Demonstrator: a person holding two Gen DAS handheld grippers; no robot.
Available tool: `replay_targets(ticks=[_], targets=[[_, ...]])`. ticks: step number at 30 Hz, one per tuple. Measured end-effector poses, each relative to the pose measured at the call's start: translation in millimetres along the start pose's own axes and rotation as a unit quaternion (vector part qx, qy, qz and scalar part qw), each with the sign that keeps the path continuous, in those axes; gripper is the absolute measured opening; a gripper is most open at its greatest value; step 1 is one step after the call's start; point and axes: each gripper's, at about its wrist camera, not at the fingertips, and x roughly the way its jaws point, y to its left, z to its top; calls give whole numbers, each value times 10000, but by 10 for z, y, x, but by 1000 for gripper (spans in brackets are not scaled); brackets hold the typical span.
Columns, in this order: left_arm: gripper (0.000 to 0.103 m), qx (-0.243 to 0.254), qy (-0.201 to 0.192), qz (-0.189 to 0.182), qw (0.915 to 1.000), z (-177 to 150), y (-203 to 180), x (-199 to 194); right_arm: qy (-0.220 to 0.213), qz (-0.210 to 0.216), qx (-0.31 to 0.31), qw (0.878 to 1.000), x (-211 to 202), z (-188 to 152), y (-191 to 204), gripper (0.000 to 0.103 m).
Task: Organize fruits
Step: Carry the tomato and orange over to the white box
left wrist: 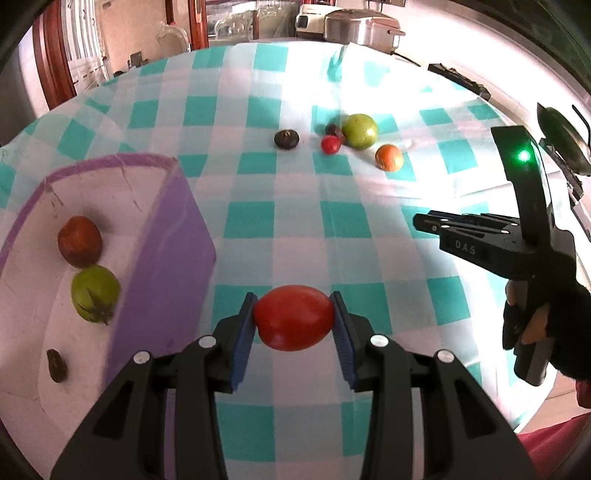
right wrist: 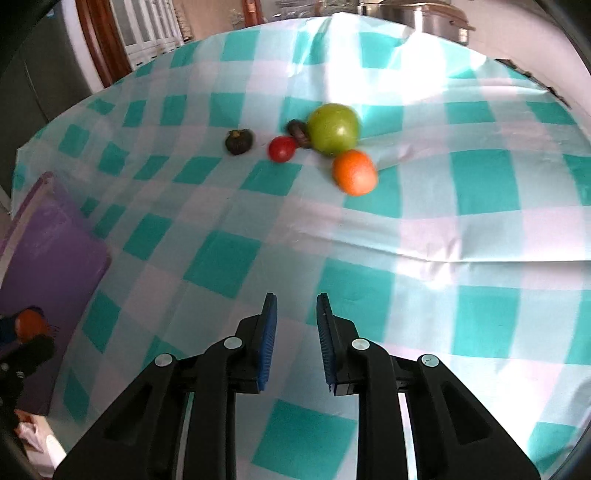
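Note:
My left gripper (left wrist: 293, 295) is shut on a red tomato (left wrist: 293, 319), held above the checked tablecloth (left wrist: 295, 221) just right of the purple box (left wrist: 159, 277). Inside the box lie a red-brown fruit (left wrist: 79, 242), a green tomato (left wrist: 95, 293) and a small dark fruit (left wrist: 56, 365). Farther back on the cloth sit a dark round fruit (right wrist: 239, 141), a small red tomato (right wrist: 282, 148), a dark piece (right wrist: 298, 133), a big green tomato (right wrist: 333, 129) and an orange tomato (right wrist: 354, 172). My right gripper (right wrist: 296, 295) is shut with nothing between its pads, well short of that group.
Metal pots (left wrist: 362, 27) stand beyond the table's far edge. A dark pan (left wrist: 561, 136) sits at the right edge. A gloved hand (left wrist: 546, 325) carries the right gripper (left wrist: 421, 221) at the right. The purple box (right wrist: 51, 251) is at the left in the right wrist view.

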Motion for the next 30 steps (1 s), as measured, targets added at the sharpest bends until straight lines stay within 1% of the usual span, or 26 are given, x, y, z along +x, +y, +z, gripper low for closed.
replay_targets(ticks=[1, 2, 3, 6, 10, 11, 12, 14, 15, 16, 17, 18, 19, 22, 24, 27, 30], targets=[[40, 7, -24, -22, 10000, 6, 17, -25, -35, -68, 117, 9999, 10, 43, -42, 30], [40, 13, -38, -27, 10000, 10, 20, -40, -26, -110, 212, 9997, 43, 100, -82, 42], [40, 33, -52, -30, 10000, 13, 27, -56, -35, -160, 271, 9995, 94, 196, -127, 51], [40, 47, -45, 19, 10000, 1, 61, -86, -85, -335, 170, 9993, 256, 444, -193, 51], [40, -74, 34, 171, 9998, -32, 139, -89, 54, -555, 68, 9984, 636, 839, -276, 51], [40, -113, 46, 209, 9997, -40, 162, -94, 97, -560, -37, 9984, 710, 906, -267, 51], [40, -177, 60, 273, 9995, -51, 184, -100, 117, -590, -271, 9978, 796, 985, -234, 51], [40, -223, 67, 317, 9992, -62, 200, -109, 81, -737, -628, 9953, 880, 1058, -188, 53], [40, -261, 73, 324, 9991, -67, 194, -111, 78, -740, -735, 9945, 916, 1086, -191, 53], [40, -279, 79, 320, 9991, -67, 189, -107, 95, -734, -772, 9943, 938, 1101, -202, 53], [40, -286, 85, 310, 9991, -67, 181, -101, 118, -738, -801, 9940, 957, 1109, -241, 48], [40, -278, 93, 298, 9991, -66, 169, -92, 109, -711, -801, 9942, 954, 1105, -267, 46], [40, -269, 102, 280, 9992, -62, 147, -77, 90, -633, -793, 9948, 938, 1089, -301, 45], [40, -197, 96, 191, 9996, -46, 119, -60, 65, -609, -803, 9949, 865, 1006, -346, 45], [40, -142, 71, 137, 9998, -30, 101, -62, 28, -448, -518, 9977, 765, 941, -419, 45], [40, -24, 5, 29, 10000, -9, 75, -89, -142, -184, 67, 9997, 489, 809, -511, 45], [40, 40, -73, -72, 9999, 8, 65, -136, -211, 2, 199, 9996, 272, 675, -470, 45]])
